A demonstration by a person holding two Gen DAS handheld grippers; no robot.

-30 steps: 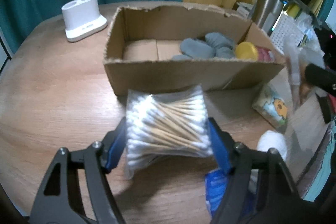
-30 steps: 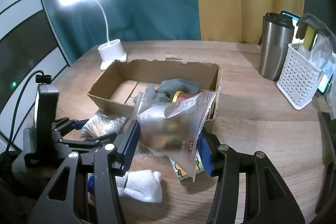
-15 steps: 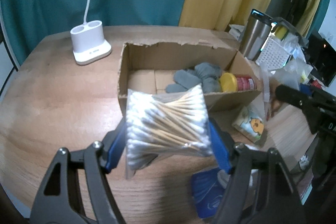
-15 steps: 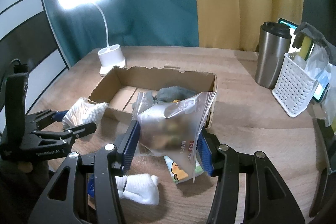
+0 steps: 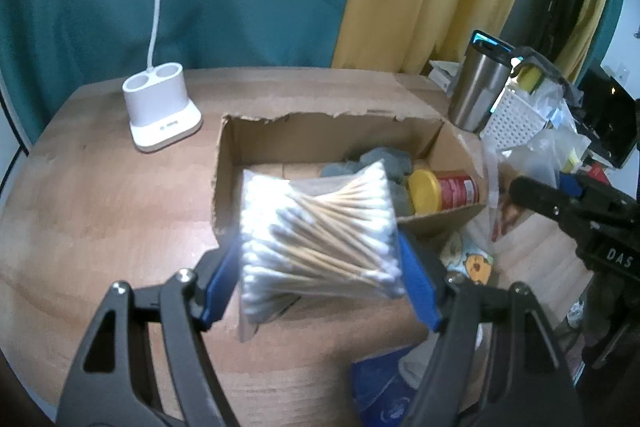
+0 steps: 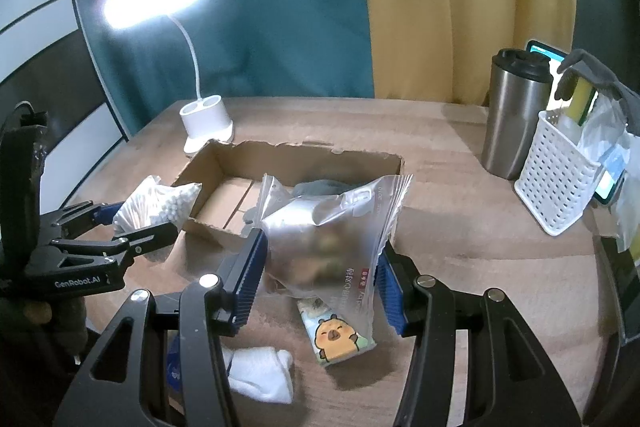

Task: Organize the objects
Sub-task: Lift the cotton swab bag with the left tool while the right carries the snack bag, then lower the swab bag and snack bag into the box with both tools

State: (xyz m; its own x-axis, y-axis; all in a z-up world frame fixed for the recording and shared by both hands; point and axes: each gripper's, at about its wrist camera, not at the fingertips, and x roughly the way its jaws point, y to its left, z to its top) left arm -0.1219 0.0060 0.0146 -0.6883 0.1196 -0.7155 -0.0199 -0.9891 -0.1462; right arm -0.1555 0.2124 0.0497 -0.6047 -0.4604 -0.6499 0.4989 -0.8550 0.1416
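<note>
- The left gripper (image 5: 320, 259) has its jaws clamped on a clear bag of cotton swabs (image 5: 318, 231), held in the air at the near left corner of the cardboard box (image 5: 320, 135)
- The right gripper (image 6: 320, 267) has its jaws clamped on a frosted snack bag (image 6: 324, 235), lifted off the counter (image 6: 460, 227) in front of the box
- Inside the box lie grey cloth (image 5: 386, 163) and a red can with a yellow lid (image 5: 442, 189) on its side
- On the counter below the right gripper lie a cartoon tissue pack (image 6: 338, 333) and a white sock (image 6: 258, 373)
- Behind the box stands a white lamp base (image 5: 160, 115); to its right stand a steel tumbler (image 6: 514, 115) and a white perforated basket (image 6: 556, 183)
</note>
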